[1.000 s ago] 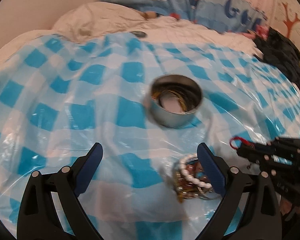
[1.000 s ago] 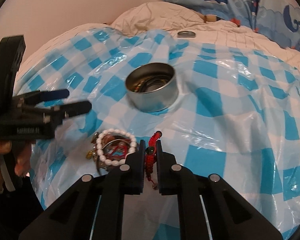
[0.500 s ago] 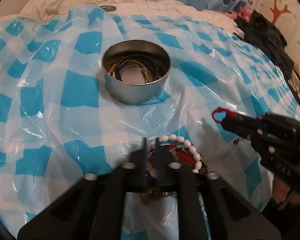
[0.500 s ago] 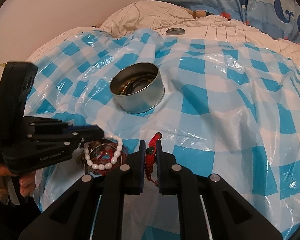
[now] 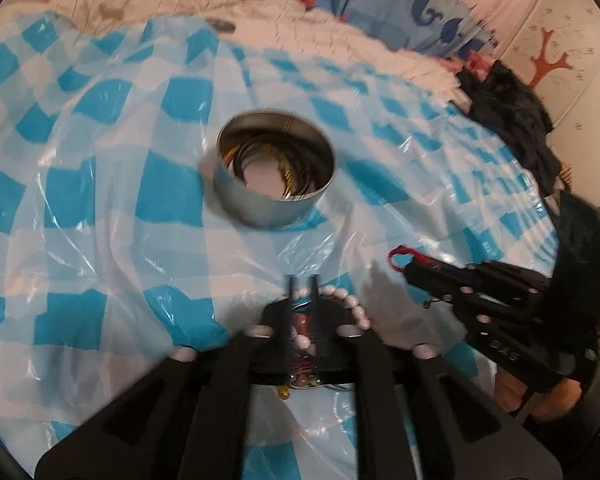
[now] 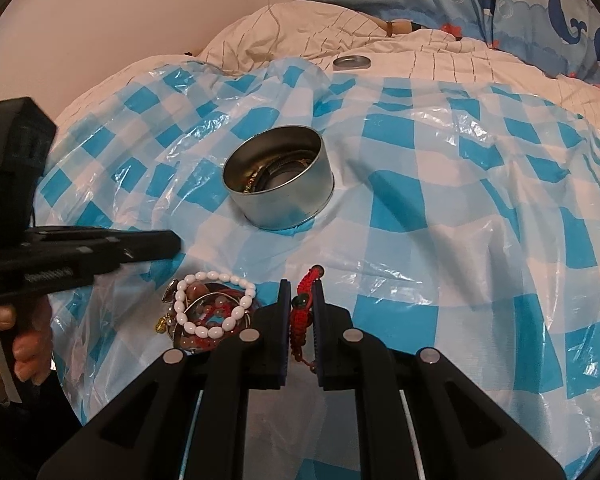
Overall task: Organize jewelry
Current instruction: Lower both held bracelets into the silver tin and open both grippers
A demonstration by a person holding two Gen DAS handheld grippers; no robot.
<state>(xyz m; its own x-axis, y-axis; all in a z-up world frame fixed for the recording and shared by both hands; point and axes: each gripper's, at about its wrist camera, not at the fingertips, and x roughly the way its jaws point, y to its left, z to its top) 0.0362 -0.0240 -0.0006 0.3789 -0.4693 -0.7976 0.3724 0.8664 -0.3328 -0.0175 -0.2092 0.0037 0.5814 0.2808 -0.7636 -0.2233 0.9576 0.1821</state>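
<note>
On the blue-and-white checked plastic sheet (image 6: 440, 184) spread over the bed, a round metal tin (image 6: 279, 184) is sitting upright with dark and gold bangles (image 5: 284, 160) coiled against its inner wall. Nearer the person, a small heap of jewelry is lying on the sheet, topped by a white bead bracelet (image 6: 214, 304) looped around reddish beads and a gold charm. The left gripper (image 5: 302, 286) is hanging just over that heap, its jaws having just been opening a little from fully closed; they are standing narrowly apart, and in the right wrist view (image 6: 168, 245) the tips are hovering clear of the beads with nothing held between them. The right gripper (image 6: 300, 292) is pinching a red braided cord bracelet (image 6: 302, 308) with a green bead, jaws nearly together, the cord's end poking out past the fingertips. A person's hand (image 6: 18, 336) is gripping the left tool's handle. Farther back, a flat metal lid (image 6: 352, 62) is resting on the pale quilt.
</note>
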